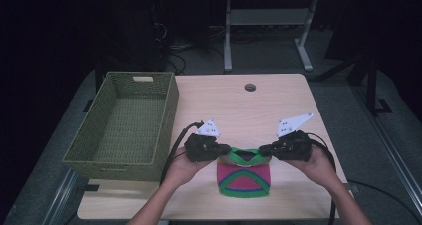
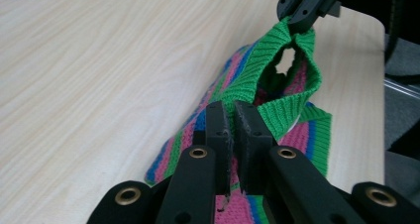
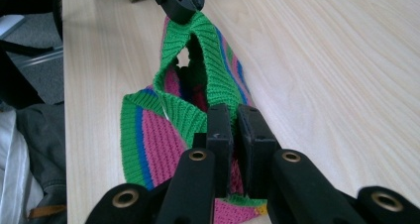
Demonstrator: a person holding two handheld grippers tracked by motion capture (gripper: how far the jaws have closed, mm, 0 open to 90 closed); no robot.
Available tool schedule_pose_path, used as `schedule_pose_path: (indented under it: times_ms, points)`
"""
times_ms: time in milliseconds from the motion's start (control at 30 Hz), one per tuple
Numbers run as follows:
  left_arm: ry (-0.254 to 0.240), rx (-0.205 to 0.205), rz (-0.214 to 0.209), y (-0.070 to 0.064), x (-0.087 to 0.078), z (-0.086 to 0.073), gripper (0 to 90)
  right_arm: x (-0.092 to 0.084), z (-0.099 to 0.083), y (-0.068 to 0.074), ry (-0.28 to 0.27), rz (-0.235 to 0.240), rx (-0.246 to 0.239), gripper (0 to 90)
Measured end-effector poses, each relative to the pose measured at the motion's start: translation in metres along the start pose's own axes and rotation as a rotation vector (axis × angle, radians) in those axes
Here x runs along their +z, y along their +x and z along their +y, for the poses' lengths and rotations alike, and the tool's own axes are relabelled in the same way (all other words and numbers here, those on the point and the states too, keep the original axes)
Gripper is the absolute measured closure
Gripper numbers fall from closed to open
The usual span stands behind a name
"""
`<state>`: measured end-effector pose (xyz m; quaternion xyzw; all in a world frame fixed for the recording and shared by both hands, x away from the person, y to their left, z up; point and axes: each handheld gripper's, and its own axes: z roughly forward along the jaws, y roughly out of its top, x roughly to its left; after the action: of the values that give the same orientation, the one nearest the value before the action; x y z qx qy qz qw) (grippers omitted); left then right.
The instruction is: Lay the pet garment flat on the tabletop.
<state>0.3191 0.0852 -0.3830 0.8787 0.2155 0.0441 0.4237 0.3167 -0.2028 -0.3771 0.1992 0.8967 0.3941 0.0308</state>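
Pinching the knitted pouch (image 1: 244, 177) by its green rim, my left gripper (image 1: 226, 150) and right gripper (image 1: 263, 149) clamp opposite ends, just right of the wicker basket (image 1: 124, 130).

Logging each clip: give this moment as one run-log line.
left tool: shut on knit rim | right tool: shut on knit rim | knit: opening stretched, bottom on table | basket: left
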Motion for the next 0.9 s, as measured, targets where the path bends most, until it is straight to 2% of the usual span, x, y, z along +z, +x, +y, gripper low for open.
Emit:
schedule_pose_path:
  times_ms: [67, 100, 267, 367, 900]
  points:
    - [-0.004, -0.007, 0.007, 0.003, 0.0, 0.001, 85.2, 0.0, 0.002, -0.004, -0.005, 0.001, 0.016, 83.9]
    - [-0.016, -0.023, 0.014, 0.006, 0.001, 0.001, 85.2, 0.001, 0.003, -0.007, -0.008, 0.003, 0.029, 83.9]
    - [-0.039, -0.048, 0.024, 0.012, 0.001, 0.001, 84.9, 0.001, 0.007, -0.012, -0.015, -0.004, 0.041, 83.8]
    - [-0.063, -0.081, 0.044, 0.016, 0.003, 0.002, 84.8, 0.001, 0.01, -0.018, -0.016, -0.01, 0.055, 83.8]
    - [-0.102, -0.123, 0.13, 0.033, 0.015, 0.014, 84.3, 0.005, 0.017, -0.044, -0.024, -0.043, 0.107, 83.3]
